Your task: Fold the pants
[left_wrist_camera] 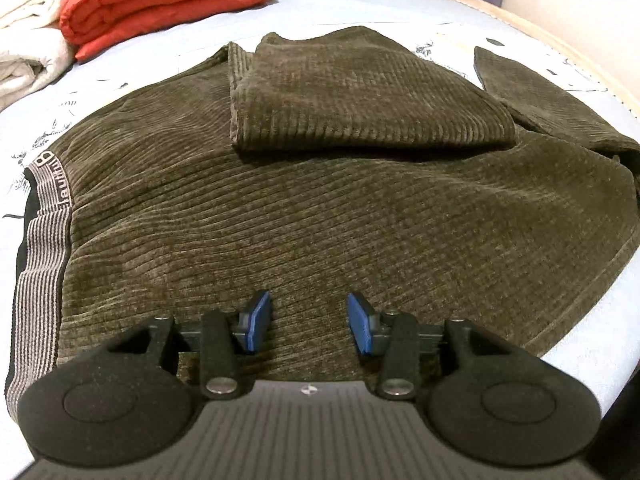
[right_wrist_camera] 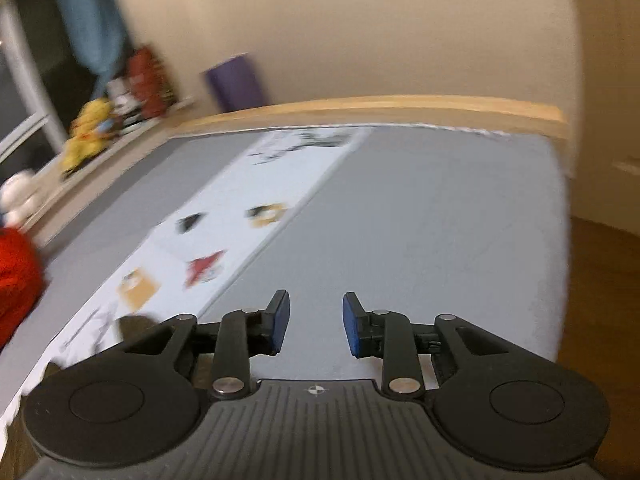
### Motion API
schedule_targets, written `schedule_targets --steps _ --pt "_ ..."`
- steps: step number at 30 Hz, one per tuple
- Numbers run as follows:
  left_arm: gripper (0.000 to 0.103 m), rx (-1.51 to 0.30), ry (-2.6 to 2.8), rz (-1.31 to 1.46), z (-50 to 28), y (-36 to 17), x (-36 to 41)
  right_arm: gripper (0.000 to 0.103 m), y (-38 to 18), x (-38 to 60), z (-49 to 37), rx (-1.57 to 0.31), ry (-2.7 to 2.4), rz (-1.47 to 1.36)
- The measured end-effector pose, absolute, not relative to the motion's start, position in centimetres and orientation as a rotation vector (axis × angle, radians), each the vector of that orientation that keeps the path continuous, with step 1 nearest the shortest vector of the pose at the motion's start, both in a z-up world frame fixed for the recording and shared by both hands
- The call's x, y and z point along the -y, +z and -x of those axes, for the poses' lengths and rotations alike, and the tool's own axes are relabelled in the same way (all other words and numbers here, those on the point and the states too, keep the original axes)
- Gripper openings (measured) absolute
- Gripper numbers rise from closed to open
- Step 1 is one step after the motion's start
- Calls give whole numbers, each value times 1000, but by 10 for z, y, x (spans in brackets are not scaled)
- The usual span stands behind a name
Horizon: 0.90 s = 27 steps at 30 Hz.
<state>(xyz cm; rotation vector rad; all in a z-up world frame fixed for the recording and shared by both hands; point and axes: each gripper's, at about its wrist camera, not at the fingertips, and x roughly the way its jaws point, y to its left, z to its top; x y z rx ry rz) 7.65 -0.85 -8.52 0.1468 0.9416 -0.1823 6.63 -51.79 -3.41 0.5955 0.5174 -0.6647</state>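
Dark olive corduroy pants (left_wrist_camera: 320, 208) lie spread over the bed in the left wrist view, striped waistband (left_wrist_camera: 44, 240) at the left edge. One leg end (left_wrist_camera: 360, 96) is folded back on top of the body; another part (left_wrist_camera: 552, 96) trails off at the far right. My left gripper (left_wrist_camera: 309, 322) hovers over the near side of the pants, open, nothing between its blue pads. My right gripper (right_wrist_camera: 316, 322) is open over bare grey bedding, holding nothing. A dark scrap of the pants (right_wrist_camera: 134, 326) shows at its lower left.
A folded red quilt (left_wrist_camera: 160, 0) and a cream blanket (left_wrist_camera: 28, 40) sit at the far left of the bed. A wooden bed frame (right_wrist_camera: 380, 110) runs along the far edge, with a purple bin (right_wrist_camera: 236, 82) and toys (right_wrist_camera: 88, 136) on a ledge beyond. Wooden floor (right_wrist_camera: 600, 280) lies right.
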Motion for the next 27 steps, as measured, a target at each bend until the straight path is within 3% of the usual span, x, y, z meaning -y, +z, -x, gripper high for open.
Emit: schedule_targets --steps 5,9,19,22,23,24,26,27 --pt "49 -935 -165 -150 -78 -87 11 32 -48 484 -101 -654 -203 -336" --pt "49 -931 -146 -155 -77 -87 13 43 -56 418 -111 -644 63 43" --pt "50 -911 -20 -165 -65 -88 30 43 -93 324 -152 -732 279 419" --pt "50 -906 4 -168 -63 -89 33 42 -100 325 -161 -768 277 416" --pt "50 -905 8 -168 -63 -89 34 39 -96 329 -163 -775 282 399" --pt "50 -905 11 -168 -63 -89 34 25 -94 332 -163 -773 274 388" --pt "50 -904 14 -167 -64 -89 34 7 -80 350 -165 -752 244 319" --pt "50 -903 14 -168 -64 -89 34 7 -67 365 -165 -725 189 261"
